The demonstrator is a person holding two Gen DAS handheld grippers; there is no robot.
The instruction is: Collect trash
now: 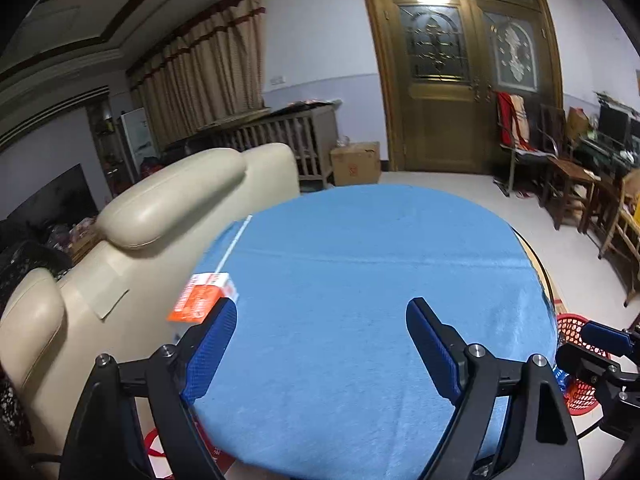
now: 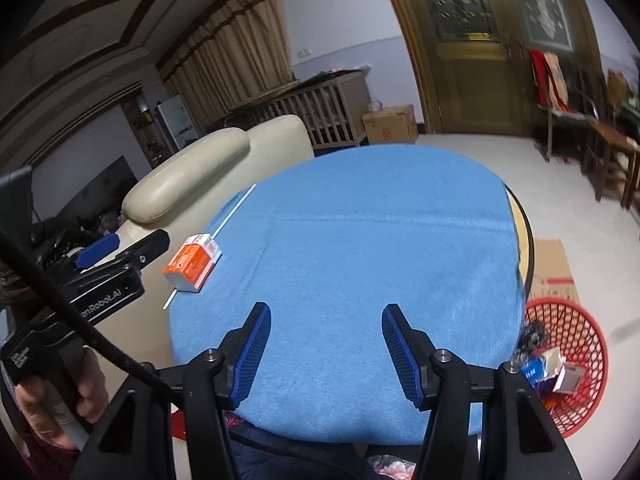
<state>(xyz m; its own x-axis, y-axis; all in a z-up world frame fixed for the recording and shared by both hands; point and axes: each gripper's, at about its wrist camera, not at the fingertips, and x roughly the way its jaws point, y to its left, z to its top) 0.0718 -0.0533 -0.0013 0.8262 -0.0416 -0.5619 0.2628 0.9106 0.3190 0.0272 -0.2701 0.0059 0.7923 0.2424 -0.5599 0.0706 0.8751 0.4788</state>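
We are getting near the end of the job: the red basket (image 2: 576, 364) on the floor off the table's right edge is already holding several scraps, while an orange box (image 2: 192, 264) and a white stick (image 2: 234, 210) are lying at the left edge of the blue table (image 2: 360, 248). We are holding the left gripper (image 1: 322, 344) wide and the right gripper (image 2: 326, 350) partly spread, both gripping nothing above the near edge.
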